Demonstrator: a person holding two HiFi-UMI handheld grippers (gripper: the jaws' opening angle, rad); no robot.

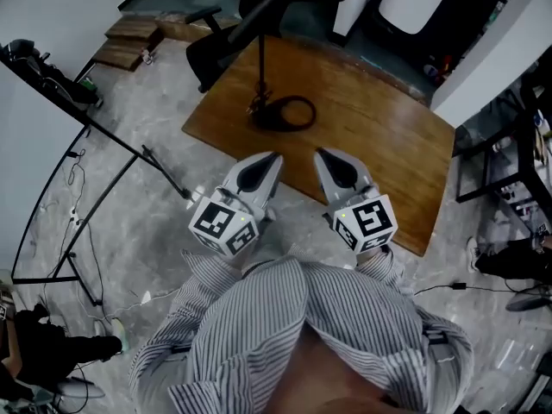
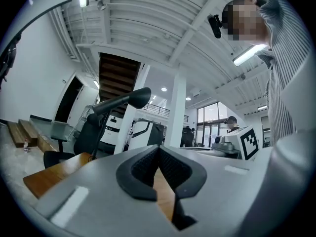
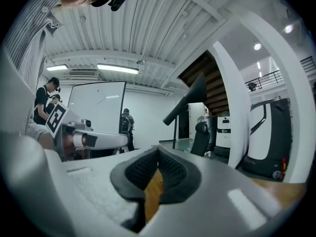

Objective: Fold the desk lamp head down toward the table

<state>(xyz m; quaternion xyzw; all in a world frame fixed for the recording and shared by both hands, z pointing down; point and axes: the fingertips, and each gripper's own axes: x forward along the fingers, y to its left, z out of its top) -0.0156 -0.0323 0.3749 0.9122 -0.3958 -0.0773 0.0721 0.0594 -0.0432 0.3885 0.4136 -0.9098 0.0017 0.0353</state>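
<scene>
The left claw (image 1: 272, 157) and right claw (image 1: 321, 154) were both closed and empty, side by side over the counter's (image 1: 388, 153) near edge, apart from the lamp (image 1: 261, 69).

- I see a brown wooden table with rounded corners (image 1: 379, 145). Its near edge runs under both pairs of jaws, and the top stretches away ahead of them.
- A black ring-shaped lamp base (image 1: 266, 117) sits flat on the wood, well ahead of the jaws.
- The table stands on a grey marbled floor (image 1: 147, 231).
</scene>
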